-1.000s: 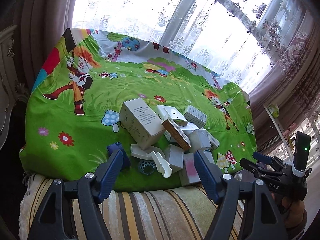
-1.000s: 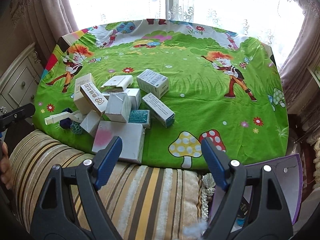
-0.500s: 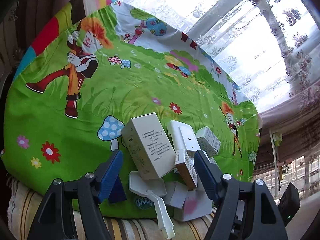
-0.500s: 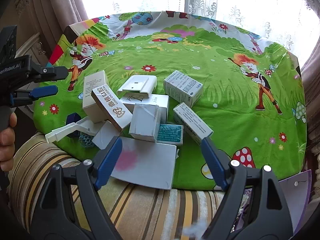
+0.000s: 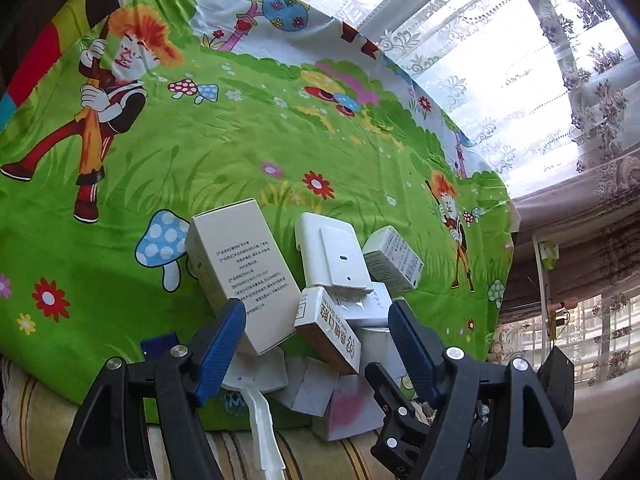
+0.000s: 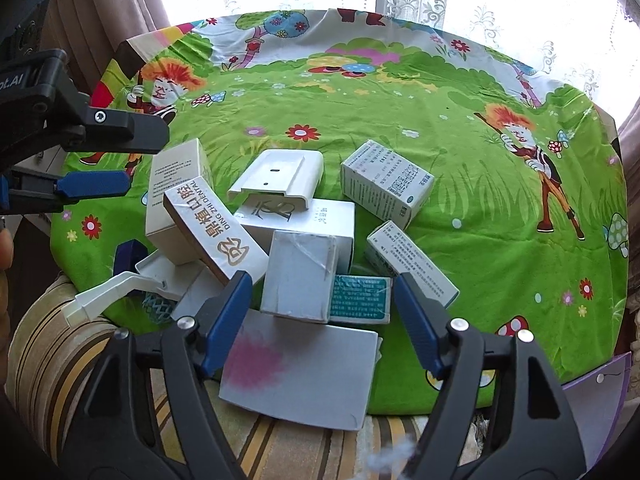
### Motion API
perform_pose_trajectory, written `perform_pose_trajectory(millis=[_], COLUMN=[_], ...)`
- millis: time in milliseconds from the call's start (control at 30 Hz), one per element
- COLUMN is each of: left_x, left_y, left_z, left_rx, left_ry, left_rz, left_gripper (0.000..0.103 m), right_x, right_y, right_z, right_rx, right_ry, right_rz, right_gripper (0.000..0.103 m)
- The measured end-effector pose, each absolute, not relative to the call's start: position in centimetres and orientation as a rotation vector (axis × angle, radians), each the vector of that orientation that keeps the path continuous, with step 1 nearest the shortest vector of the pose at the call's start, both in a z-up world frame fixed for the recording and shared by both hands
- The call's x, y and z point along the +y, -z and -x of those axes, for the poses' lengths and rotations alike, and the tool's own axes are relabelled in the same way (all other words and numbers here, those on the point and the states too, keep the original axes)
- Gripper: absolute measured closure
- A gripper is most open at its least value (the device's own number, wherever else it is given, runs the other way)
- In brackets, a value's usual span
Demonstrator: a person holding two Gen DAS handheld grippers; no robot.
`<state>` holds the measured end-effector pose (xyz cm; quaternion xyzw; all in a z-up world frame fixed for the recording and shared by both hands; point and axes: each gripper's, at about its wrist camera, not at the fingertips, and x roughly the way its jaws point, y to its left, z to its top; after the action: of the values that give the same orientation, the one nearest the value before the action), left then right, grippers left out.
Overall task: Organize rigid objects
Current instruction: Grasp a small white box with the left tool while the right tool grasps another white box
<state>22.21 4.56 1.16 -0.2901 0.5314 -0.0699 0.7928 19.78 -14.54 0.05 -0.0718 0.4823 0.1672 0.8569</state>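
The left claw [image 5: 316,336] is wide open and holds nothing; its blue tips sit on each side of a tall white box [image 5: 240,276] and a brown-edged box [image 5: 328,332]. The right claw [image 6: 322,308] is wide open too, just over a grey box [image 6: 298,276]. All the boxes lie in a pile at the near edge of the green cartoon cloth [image 6: 440,120].

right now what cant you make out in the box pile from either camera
- Dark blue item: right wrist view, mostly behind the white plastic tray; cannot tell what it is.
- Teal box: right wrist view, partly under the taped white box; print too small.
- Flat pink-stained box: its near left corner is behind the right gripper's finger.
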Motion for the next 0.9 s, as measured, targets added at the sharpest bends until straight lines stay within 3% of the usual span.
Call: perform_pose_trajectory(millis=[167, 267, 433, 500, 567, 700, 900], left_x=[4.4, 3.6, 2.5, 2.3, 2.1, 2.1, 2.0], left_y=[-0.8, -0.4, 0.3, 0.8, 1.2, 1.3, 0.3], left_z=[-22.5, -22.7, -23.0, -23.1, -23.2, -23.1, -22.2], left_rx=[1.145, 1.167, 1.197, 1.213, 1.219, 1.21, 1.164], left_ry=[0.198, 0.221, 0.243, 0.242, 0.25, 0.254, 0.276], left_rz=[0.652, 0.638, 0.616, 0.611, 0.613, 0.614, 0.638], left_gripper=[0.036, 0.044, 0.051, 0.059, 0.079, 0.086, 0.086], right_x=[-14.4, -14.4, -14.4, -14.5, -14.5, -14.7, -16.3], right_y=[0.4, 0.6, 0.6, 0.6, 0.6, 0.3, -0.8], right_z=[-19.8, -19.8, -19.7, -19.7, -19.6, -19.3, -18.4], right_rx=[1.024, 1.027, 1.021, 1.019, 1.015, 1.0, 0.964], right_ry=[-0.36, -0.365, -0.375, -0.379, -0.383, -0.385, -0.366], right_rz=[0.16, 0.163, 0.156, 0.154, 0.152, 0.143, 0.112], right_gripper=[0.056, 0.063, 0.064, 0.064, 0.064, 0.064, 0.065])
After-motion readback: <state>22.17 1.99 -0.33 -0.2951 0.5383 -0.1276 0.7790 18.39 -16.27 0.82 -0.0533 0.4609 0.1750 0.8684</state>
